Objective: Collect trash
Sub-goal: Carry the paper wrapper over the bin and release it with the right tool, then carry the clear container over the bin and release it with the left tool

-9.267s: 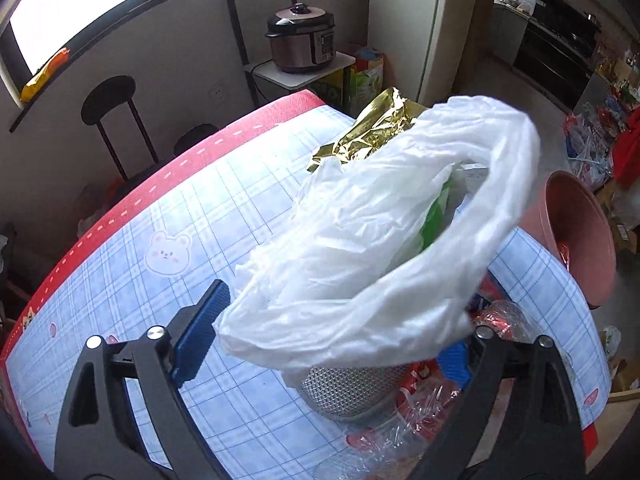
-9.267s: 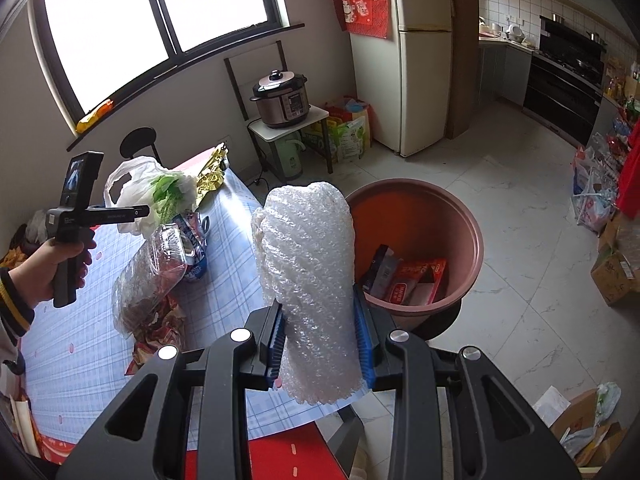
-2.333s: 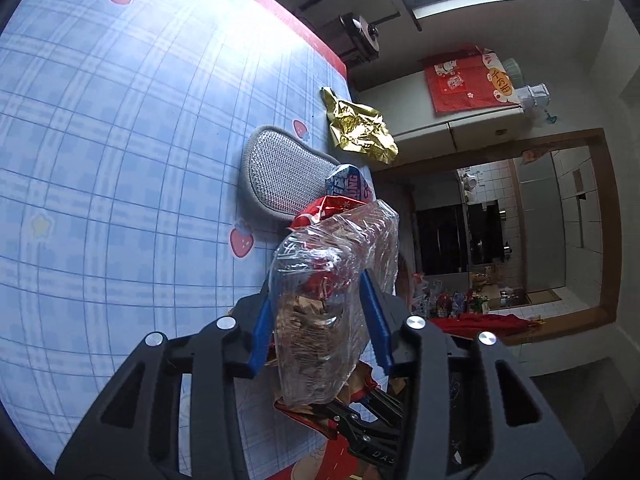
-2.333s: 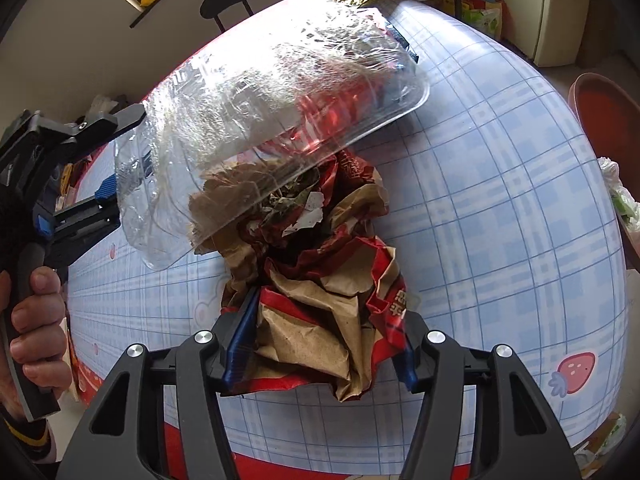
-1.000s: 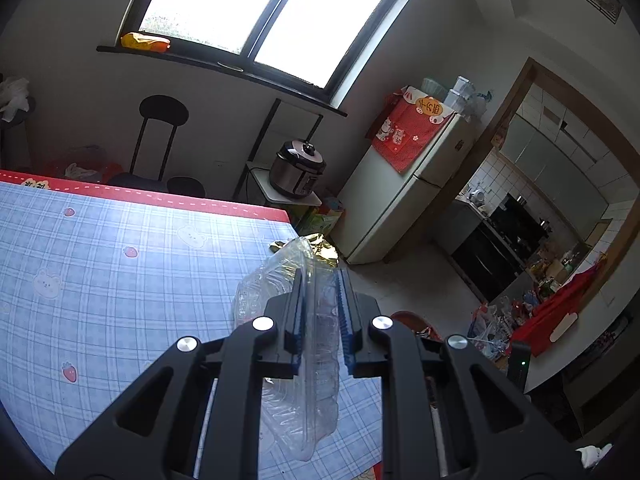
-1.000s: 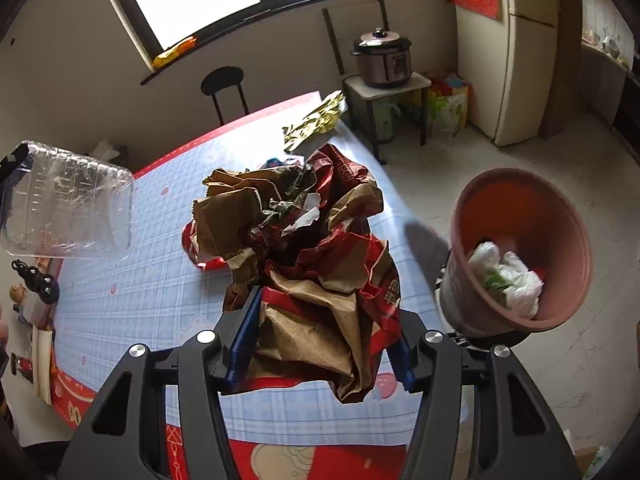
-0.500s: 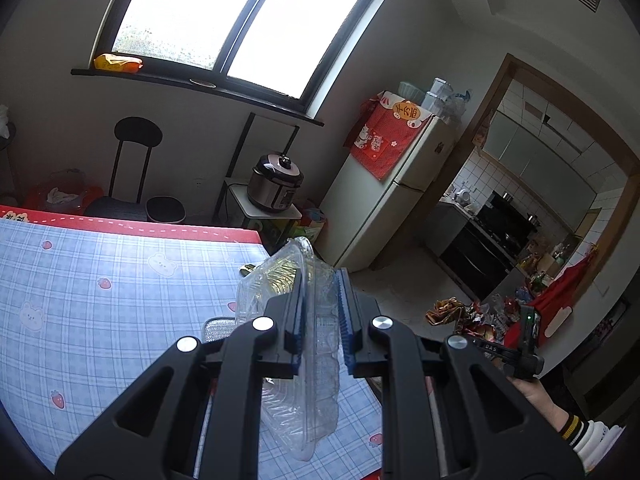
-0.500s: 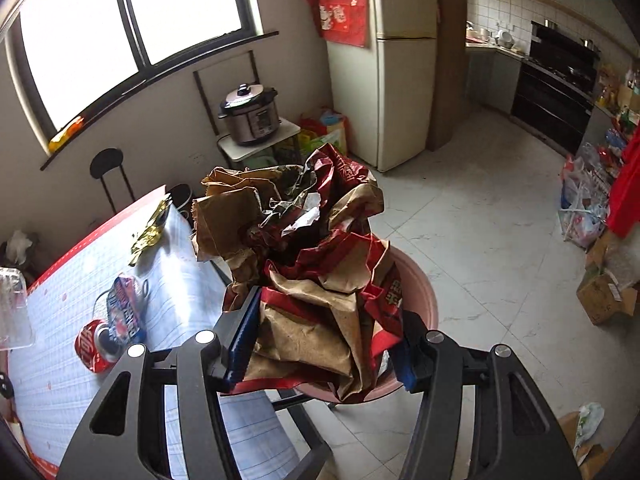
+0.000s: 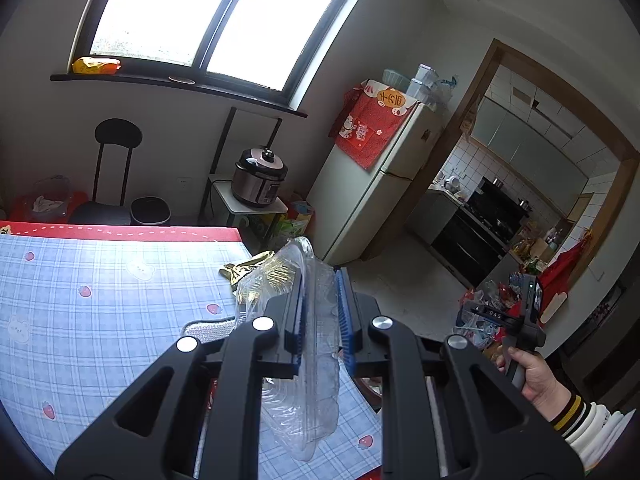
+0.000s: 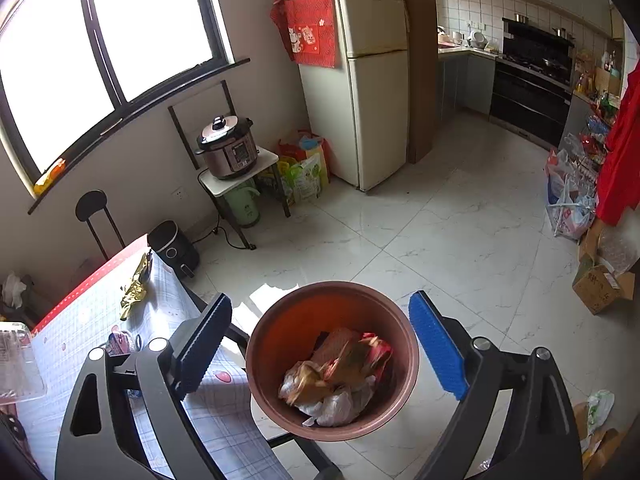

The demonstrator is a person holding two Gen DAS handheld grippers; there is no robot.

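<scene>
My left gripper (image 9: pixel 320 312) is shut on a clear plastic clamshell container (image 9: pixel 312 360) and holds it above the blue plaid table (image 9: pixel 100 320). The container also shows at the left edge of the right wrist view (image 10: pixel 16 360). My right gripper (image 10: pixel 320 344) is open and empty, directly above the round reddish-brown trash bin (image 10: pixel 332 360). The crumpled brown and red paper wrapper (image 10: pixel 344 360) lies in the bin on top of white plastic bags (image 10: pixel 336 404). The right gripper also shows in the left wrist view (image 9: pixel 516 320), held in a hand.
On the table lie a gold foil wrapper (image 10: pixel 136 284), a silver mesh pad (image 9: pixel 208 328) and a blue-and-red packet (image 10: pixel 120 340). A pressure cooker (image 10: pixel 228 148) on a small stand, a fridge (image 10: pixel 360 80) and a black stool (image 9: pixel 116 168) stand beyond. Boxes and bags (image 10: pixel 600 280) line the right wall.
My right gripper has opened and the brown and red paper wrapper has dropped into the bin. The left gripper, still holding the clear container, has shifted slightly toward the table's end.
</scene>
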